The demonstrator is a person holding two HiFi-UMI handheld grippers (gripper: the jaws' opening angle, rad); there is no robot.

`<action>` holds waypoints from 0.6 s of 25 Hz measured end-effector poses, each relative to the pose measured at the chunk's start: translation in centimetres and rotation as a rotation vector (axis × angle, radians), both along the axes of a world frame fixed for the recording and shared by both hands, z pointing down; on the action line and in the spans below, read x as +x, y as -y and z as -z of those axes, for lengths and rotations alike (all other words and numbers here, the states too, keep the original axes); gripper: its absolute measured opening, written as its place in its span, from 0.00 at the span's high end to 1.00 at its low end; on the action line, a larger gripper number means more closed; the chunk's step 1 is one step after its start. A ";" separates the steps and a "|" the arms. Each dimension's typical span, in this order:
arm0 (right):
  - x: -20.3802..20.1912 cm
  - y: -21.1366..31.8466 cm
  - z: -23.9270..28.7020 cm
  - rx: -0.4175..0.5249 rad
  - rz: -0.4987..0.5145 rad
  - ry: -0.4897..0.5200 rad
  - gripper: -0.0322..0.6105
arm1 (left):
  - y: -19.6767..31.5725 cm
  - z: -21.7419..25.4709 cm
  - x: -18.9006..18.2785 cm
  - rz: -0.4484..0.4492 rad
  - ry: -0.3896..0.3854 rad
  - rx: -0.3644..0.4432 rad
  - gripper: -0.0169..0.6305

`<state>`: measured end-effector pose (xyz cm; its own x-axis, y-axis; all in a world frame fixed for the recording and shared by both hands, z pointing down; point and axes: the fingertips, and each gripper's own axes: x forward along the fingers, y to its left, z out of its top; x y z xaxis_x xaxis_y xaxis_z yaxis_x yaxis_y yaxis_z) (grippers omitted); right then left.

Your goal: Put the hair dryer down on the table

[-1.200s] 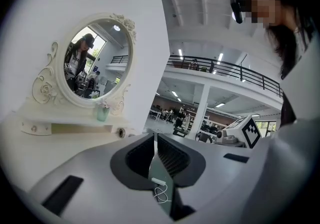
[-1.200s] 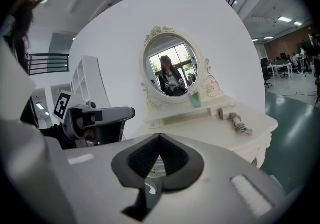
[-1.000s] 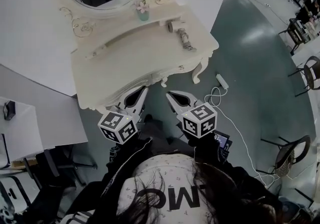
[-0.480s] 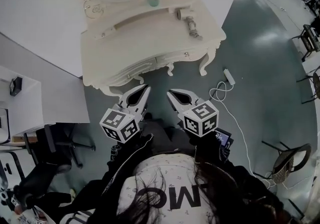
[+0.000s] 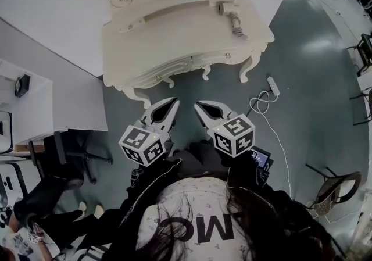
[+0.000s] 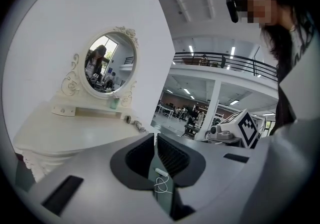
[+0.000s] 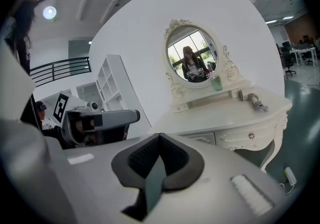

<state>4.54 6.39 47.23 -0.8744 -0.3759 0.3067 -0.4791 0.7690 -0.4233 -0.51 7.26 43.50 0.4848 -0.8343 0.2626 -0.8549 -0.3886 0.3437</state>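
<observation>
Our left hand-held gripper is closed, its jaw tips meeting with nothing between them. Our right hand-held gripper is closed and empty too. Both hang over the floor, just short of the white counter. We see the hair dryer lying on the counter's right part, well apart from both hand-held grippers.

The head view is dim and grey; a pale glare patch lies on the floor at right, and the surface looks flat, almost shadowless. Both gripper views are brighter, lit by ceiling lamps, bending hard toward black round edges; the mirror glows with window light
</observation>
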 end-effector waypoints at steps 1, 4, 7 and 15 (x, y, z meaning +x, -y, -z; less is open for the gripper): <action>-0.4 -0.3 -0.1 -0.003 0.002 -0.003 0.94 | -0.3 0.0 -0.4 0.003 -0.005 0.000 0.97; -1.6 -1.1 -0.1 -0.009 0.000 -0.011 0.94 | -1.3 -0.1 -1.5 0.008 -0.018 -0.002 0.97; -2.8 -2.1 0.0 -0.006 -0.006 -0.020 0.94 | -2.4 0.0 -2.7 0.008 -0.025 -0.002 0.97; -5.8 -5.2 0.5 0.001 -0.016 -0.030 0.94 | -5.6 0.6 -5.4 -0.008 -0.034 0.012 0.97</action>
<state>-1.27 11.55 46.70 -0.8589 -0.3898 0.3321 -0.5035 0.7616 -0.4080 -5.91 12.90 42.90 0.4997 -0.8335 0.2358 -0.8397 -0.3994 0.3680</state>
